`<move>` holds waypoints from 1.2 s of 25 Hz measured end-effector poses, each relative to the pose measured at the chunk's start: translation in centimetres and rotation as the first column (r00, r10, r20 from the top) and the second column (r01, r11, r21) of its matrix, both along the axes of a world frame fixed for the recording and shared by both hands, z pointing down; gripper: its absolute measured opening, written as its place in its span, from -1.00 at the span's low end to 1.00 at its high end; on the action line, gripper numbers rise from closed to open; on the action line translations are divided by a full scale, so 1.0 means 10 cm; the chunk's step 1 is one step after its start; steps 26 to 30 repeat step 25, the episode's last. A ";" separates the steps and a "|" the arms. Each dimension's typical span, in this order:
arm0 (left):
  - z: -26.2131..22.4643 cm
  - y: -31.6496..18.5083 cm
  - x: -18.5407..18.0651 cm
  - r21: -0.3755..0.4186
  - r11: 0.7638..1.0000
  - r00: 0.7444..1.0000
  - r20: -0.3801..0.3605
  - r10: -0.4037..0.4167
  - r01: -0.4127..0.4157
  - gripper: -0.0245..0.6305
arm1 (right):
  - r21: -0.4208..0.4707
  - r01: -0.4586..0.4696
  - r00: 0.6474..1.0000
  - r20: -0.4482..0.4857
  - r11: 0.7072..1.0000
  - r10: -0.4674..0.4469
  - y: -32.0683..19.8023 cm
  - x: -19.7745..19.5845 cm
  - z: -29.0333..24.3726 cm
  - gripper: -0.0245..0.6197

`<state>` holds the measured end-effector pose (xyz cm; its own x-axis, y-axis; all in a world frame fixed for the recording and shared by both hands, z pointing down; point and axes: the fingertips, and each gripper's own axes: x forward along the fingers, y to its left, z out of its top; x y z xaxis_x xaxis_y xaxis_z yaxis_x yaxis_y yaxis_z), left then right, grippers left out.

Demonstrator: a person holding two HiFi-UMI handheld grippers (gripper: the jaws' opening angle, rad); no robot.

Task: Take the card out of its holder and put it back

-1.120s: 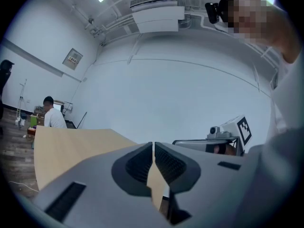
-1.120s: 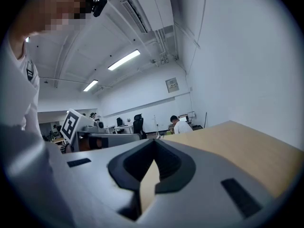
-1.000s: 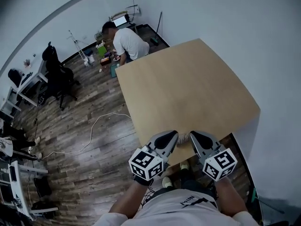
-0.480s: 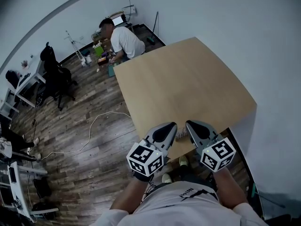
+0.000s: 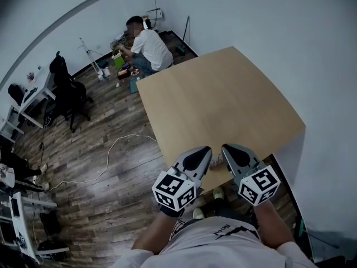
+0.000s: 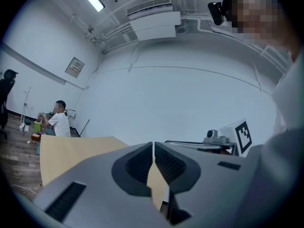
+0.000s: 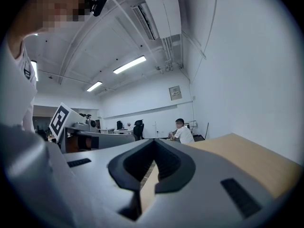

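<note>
Barely shifted, our left tongs [image 5: 205, 152] and right tongs [image 5: 226, 149] hover at the desk [image 5: 223, 94] edge, both pressed closed, empty.

I note left gripper [image 5: 206, 152] and right gripper [image 5: 225, 149] edged forward over the counter's [image 5: 223, 94] near edge; background person [image 5: 148, 48] shifted pose.

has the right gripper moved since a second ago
Yes, slightly. The right gripper has edged forward, away from the person, and now reaches a little further over the near edge of the light wooden table.
</note>
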<state>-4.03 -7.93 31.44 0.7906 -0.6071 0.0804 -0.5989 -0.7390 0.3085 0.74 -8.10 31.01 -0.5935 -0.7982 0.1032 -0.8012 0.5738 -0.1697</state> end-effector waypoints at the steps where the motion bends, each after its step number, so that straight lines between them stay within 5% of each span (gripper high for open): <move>1: 0.00 0.00 0.00 0.001 1.000 1.000 0.000 -0.001 0.001 -0.85 | 0.003 0.001 1.000 -0.004 1.000 -0.001 0.00 0.00 0.00 -0.89; 30: 0.11 -0.02 0.00 -0.020 1.000 1.000 0.009 -0.007 0.007 -0.85 | -0.002 0.011 1.000 -0.002 1.000 -0.011 0.00 -0.01 0.07 -0.89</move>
